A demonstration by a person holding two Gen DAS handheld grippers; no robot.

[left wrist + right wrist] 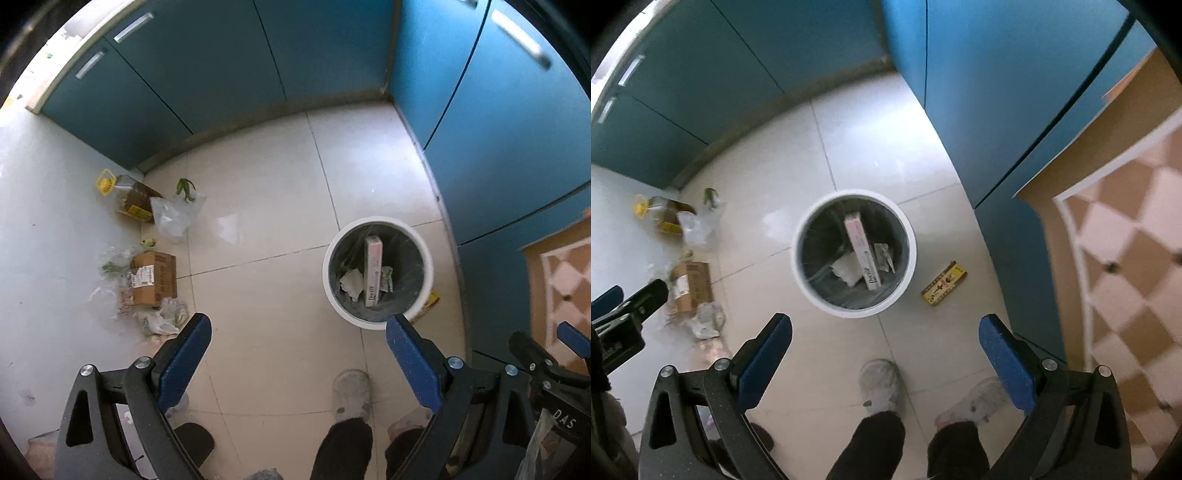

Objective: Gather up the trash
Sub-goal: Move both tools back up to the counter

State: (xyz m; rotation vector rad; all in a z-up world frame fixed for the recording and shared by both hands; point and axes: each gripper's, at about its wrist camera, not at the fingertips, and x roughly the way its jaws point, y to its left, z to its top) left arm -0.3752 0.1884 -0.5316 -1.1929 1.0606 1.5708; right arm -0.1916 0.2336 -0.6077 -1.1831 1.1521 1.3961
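A white round trash bin (424,240) (908,229) stands on the tiled floor and holds a long white box (373,269) (862,251) and crumpled paper. A small yellow box (944,283) lies on the floor right of the bin; its corner shows in the left wrist view (430,302). My left gripper (299,328) is open and empty, high above the floor. My right gripper (885,328) is open and empty, above the bin's near side. A cardboard box (155,277) (694,284), plastic bags (170,218) and an oil bottle (129,195) (665,214) lie at the left.
Blue cabinets (221,66) (997,92) line the back and right. A checkered orange panel (1126,258) stands at the right. The person's slippered feet (351,395) (881,384) are below the grippers. A white wall (37,203) bounds the left.
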